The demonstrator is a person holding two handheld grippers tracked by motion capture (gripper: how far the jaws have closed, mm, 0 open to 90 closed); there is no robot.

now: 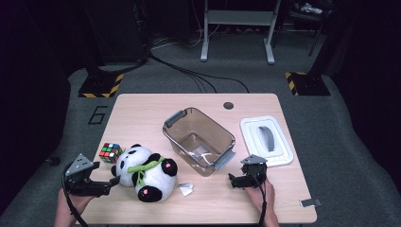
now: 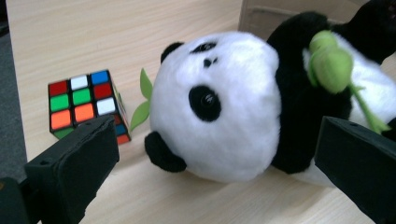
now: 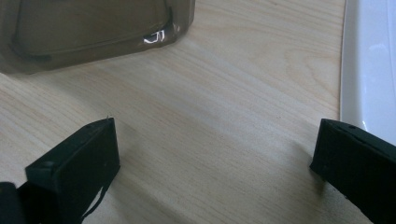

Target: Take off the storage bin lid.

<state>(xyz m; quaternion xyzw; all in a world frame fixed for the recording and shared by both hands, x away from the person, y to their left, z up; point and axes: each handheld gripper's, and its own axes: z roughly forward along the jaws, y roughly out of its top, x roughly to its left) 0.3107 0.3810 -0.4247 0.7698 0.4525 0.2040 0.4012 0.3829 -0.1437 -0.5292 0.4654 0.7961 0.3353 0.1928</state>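
Note:
A plush panda point(image 1: 145, 173) with a green bamboo sprig lies on its side at the front left of the wooden table point(image 1: 142, 111). My left gripper point(image 1: 112, 182) is open right beside the panda's head point(image 2: 219, 107), and that head sits between its jaws without being clamped. A colourful puzzle cube point(image 1: 110, 152) point(image 2: 86, 102) stands just behind the panda's head. A clear brown bin point(image 1: 198, 139) point(image 3: 88, 28) stands empty at the table's middle. My right gripper point(image 1: 236, 180) point(image 3: 219, 163) hangs open over bare wood, in front of the bin's near corner.
A white lid point(image 1: 266, 140) point(image 3: 369, 65) with a grey handle lies right of the bin. A small white paper scrap point(image 1: 186, 189) lies by the panda's foot. A small grey item point(image 1: 310, 203) sits at the front right corner. Dark floor and stands surround the table.

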